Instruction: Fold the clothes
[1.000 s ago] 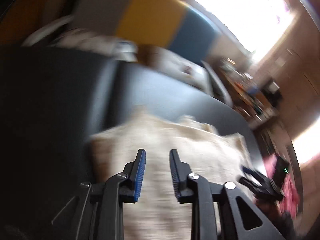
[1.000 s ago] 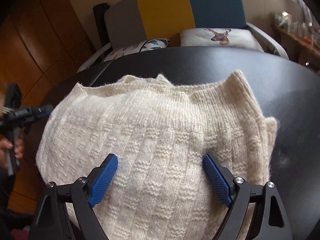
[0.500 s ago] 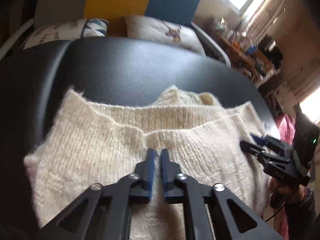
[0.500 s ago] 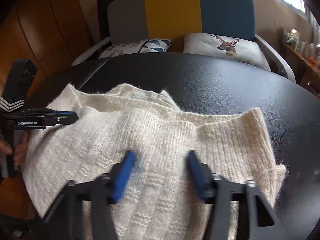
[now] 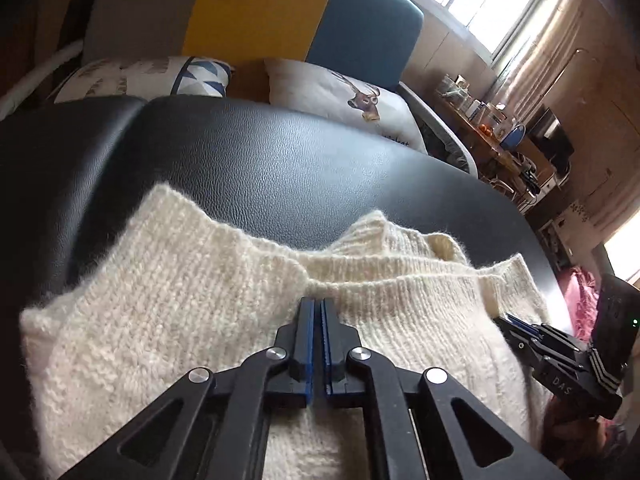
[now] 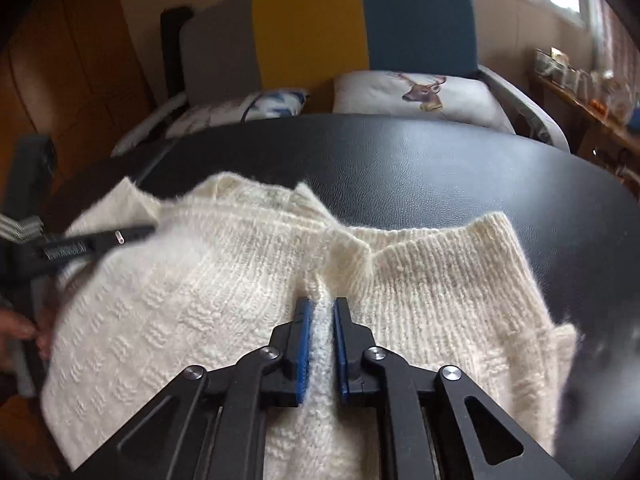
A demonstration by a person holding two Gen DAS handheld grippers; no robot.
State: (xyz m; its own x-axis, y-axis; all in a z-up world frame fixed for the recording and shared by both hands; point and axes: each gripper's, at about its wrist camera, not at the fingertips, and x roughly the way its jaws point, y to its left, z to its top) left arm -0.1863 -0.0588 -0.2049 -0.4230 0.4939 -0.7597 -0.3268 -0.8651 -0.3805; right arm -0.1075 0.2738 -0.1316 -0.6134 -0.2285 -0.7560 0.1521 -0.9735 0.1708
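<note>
1. Left wrist view: my left gripper (image 5: pixel 316 306) is clenched tight, its blue pads pressed together right at the ribbed edge of the cream knitted sweater (image 5: pixel 192 316). The knit puckers just ahead of the tips, but I cannot tell whether any of it is caught between them.
2. Same view: the sweater lies bunched on the black leather surface (image 5: pixel 280 168), which stays bare behind it. My right gripper (image 5: pixel 516 326) shows at the sweater's right edge, against the knit.
3. Same view: beyond the black surface sit a deer-print pillow (image 5: pixel 348 96) and a sofa with grey, yellow and blue back panels (image 5: pixel 256 12).
4. Right wrist view: my right gripper (image 6: pixel 320 308) is closing on a raised ridge of the sweater (image 6: pixel 192 292); a strip of knit stands between the blue pads, pinched by both.
5. Same view: my left gripper (image 6: pixel 136 234) lies blurred across the sweater's left edge; fingers of my hand (image 6: pixel 24 332) show below it.
</note>
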